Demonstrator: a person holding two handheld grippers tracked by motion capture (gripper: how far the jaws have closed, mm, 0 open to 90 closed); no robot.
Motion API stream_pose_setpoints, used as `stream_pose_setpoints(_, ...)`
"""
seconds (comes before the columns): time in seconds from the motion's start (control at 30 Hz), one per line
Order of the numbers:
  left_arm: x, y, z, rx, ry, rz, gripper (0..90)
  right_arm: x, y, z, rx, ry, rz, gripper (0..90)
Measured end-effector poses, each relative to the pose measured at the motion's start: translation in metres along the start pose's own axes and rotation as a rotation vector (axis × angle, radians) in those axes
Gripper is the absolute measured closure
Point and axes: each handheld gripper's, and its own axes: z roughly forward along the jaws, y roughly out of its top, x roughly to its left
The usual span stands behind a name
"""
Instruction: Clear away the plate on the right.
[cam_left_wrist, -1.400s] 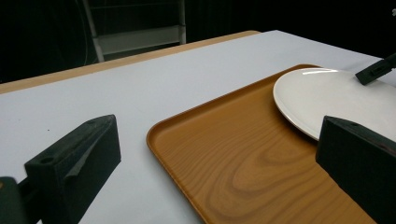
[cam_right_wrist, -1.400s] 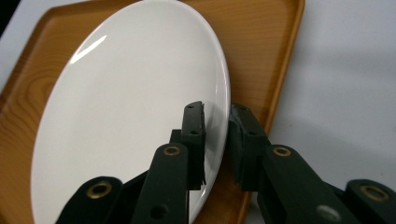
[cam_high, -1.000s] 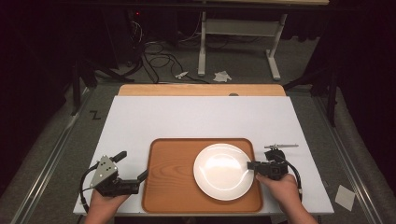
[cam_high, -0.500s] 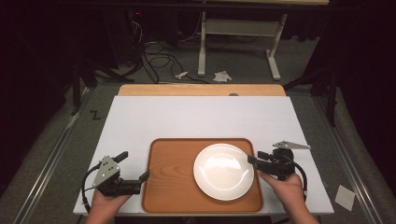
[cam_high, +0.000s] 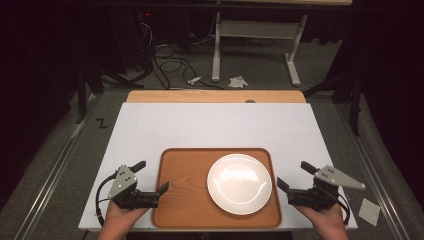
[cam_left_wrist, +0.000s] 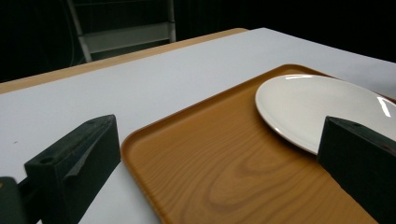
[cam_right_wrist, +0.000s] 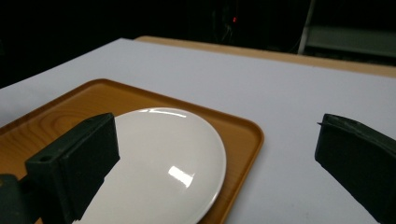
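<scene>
High view: round white glossy plate (cam_high: 240, 183) sat in the right half of a rectangular wood-grain brown tray (cam_high: 186, 200) on the white tabletop (cam_high: 215, 127). Right gripper (cam_high: 297, 178) was just off the tray's right edge, clear of the plate; its jaws had just been opening and stood spread w/ nothing between them. Left gripper (cam_high: 151, 177) was at the tray's left edge, jaws spread too, one tip over the tray's rim, the other out over the tabletop. Left gripper view: jaws wide apart, tray (cam_left_wrist: 224, 163) running between them, its near corner just ahead of the left-hand jaw; plate (cam_left_wrist: 322, 105) lay ahead beside the right-hand jaw, not touched. Right gripper view: jaws wide apart, nothing pinched; plate (cam_right_wrist: 173, 163) lay ahead next to the left-hand jaw, tray (cam_right_wrist: 243, 135) rim just past it, bare tabletop (cam_right_wrist: 289, 116) before the right-hand jaw.
</scene>
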Motion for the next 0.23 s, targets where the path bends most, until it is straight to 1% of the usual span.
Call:
stream_pose_setpoints(0.03, -0.003, 0.0, 0.003, 0.005, -0.007, 0.01, 0.1, -0.002, -0.006, -0.002, -0.008, 0.003, -0.001, 0.8)
stream_pose_setpoints(0.07, -0.004, 0.001, 0.004, 0.01, -0.01, 0.014, 0.1, -0.006, -0.009, -0.001, 0.018, 0.016, 0.015, 0.8)
stream_pose_setpoints(0.13, -0.005, 0.001, 0.006, 0.014, -0.013, 0.005, 0.1, -0.011, -0.01, 0.002, 0.026, 0.005, 0.037, 0.8)
stream_pose_setpoints(0.17, -0.004, 0.001, 0.006, 0.015, -0.014, -0.004, 0.1, -0.014, -0.011, 0.005, 0.023, 0.008, 0.055, 0.8)
stream_pose_setpoints(0.2, -0.004, 0.001, 0.006, 0.013, -0.013, -0.011, 0.1, -0.014, -0.011, 0.005, 0.023, 0.008, 0.055, 0.8)
stream_pose_setpoints(0.23, -0.004, 0.0, 0.005, 0.013, -0.01, -0.016, 0.1, -0.013, -0.012, 0.007, 0.03, 0.013, 0.042, 0.8)
